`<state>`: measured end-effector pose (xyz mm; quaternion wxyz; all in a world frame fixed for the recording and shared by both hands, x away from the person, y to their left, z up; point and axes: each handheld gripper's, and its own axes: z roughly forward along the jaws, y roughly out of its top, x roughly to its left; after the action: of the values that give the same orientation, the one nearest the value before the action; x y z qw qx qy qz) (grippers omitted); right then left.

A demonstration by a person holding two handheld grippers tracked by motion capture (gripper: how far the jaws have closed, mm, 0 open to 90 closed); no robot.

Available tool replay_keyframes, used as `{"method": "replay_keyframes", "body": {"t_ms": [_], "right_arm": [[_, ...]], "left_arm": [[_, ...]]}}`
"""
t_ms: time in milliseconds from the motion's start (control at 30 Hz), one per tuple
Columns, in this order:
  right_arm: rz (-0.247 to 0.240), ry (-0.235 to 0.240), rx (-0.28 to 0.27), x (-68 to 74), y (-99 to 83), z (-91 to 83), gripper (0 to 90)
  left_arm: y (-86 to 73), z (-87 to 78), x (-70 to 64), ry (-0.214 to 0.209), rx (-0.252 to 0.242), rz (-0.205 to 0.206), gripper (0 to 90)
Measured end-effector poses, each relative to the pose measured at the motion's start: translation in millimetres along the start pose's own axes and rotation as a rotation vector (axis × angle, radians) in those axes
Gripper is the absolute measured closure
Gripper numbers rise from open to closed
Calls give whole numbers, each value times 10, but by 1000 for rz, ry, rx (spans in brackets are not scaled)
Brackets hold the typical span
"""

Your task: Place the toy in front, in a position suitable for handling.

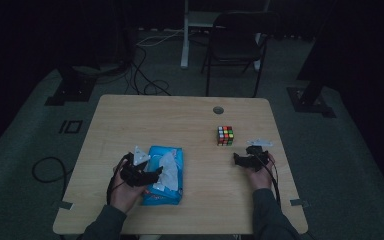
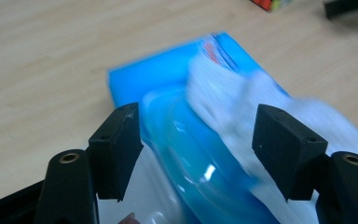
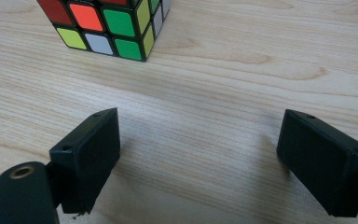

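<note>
left claw (image 2: 196, 140) wide open, jaws straddling the white tissue (image 2: 242, 107) sticking out of the blue tissue pack (image 2: 168, 84), gripping nothing. pack lies on the surface (image 1: 190, 115) right under this claw. right claw (image 3: 198, 158) wide open, empty, low over bare wood; rubik's cube (image 3: 109, 25) just ahead, off to its left.

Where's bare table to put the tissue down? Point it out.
Free: the far half of the table beyond the tissue pack, and the strip between pack and cube. Crowded: around the left gripper on the pack, and between cube and right gripper.
</note>
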<state>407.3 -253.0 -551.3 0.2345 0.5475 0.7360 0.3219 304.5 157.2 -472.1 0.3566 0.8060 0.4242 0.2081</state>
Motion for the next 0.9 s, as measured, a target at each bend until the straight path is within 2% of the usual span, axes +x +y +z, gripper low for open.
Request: {"method": "replay_keyframes", "body": {"t_ms": [67, 100, 167, 200, 267, 333, 467, 500, 533, 600, 633, 667, 700, 733, 767, 833, 900], "right_arm": [[0, 0, 0, 0, 0, 0, 131], [0, 0, 0, 0, 0, 0, 131], [0, 0, 0, 0, 0, 0, 131], [0, 0, 0, 0, 0, 0, 131], [0, 0, 0, 0, 0, 0, 132], [0, 0, 0, 0, 0, 0, 131], [0, 0, 0, 0, 0, 0, 131], [0, 0, 0, 0, 0, 0, 131], [0, 0, 0, 0, 0, 0, 131], [0, 0, 0, 0, 0, 0, 131], [0, 0, 0, 0, 0, 0, 131], [0, 0, 0, 0, 0, 0, 131], [0, 0, 0, 0, 0, 0, 131], [0, 0, 0, 0, 0, 0, 131], [0, 0, 0, 0, 0, 0, 131], [0, 0, 0, 0, 0, 0, 131], [0, 0, 0, 0, 0, 0, 131]], "left_arm": [[-26, 4, -34, 5, 6, 9, 337], [-86, 34, -96, 37, 27, 47, 337], [-91, 43, -76, 63, 35, 49, 342], [-92, 52, -58, 92, 45, 58, 351], [-104, 67, 8, 64, 47, 43, 349], [-112, 88, 42, 67, 47, 54, 347], [-90, 107, 127, 91, 51, 66, 347], [-69, 127, 247, 122, 58, 61, 347], [-69, 127, 247, 122, 58, 61, 347], [-53, 156, 421, 160, 68, 40, 348], [-53, 156, 421, 160, 68, 40, 351], [-53, 182, 539, 163, 69, 9, 364], [-53, 182, 539, 163, 69, 9, 374], [-60, 196, 606, 163, 66, 1, 372], [-75, 213, 695, 144, 59, -16, 372], [-82, 216, 721, 139, 55, -29, 373], [-118, 215, 788, 158, 57, -64, 377]]}}
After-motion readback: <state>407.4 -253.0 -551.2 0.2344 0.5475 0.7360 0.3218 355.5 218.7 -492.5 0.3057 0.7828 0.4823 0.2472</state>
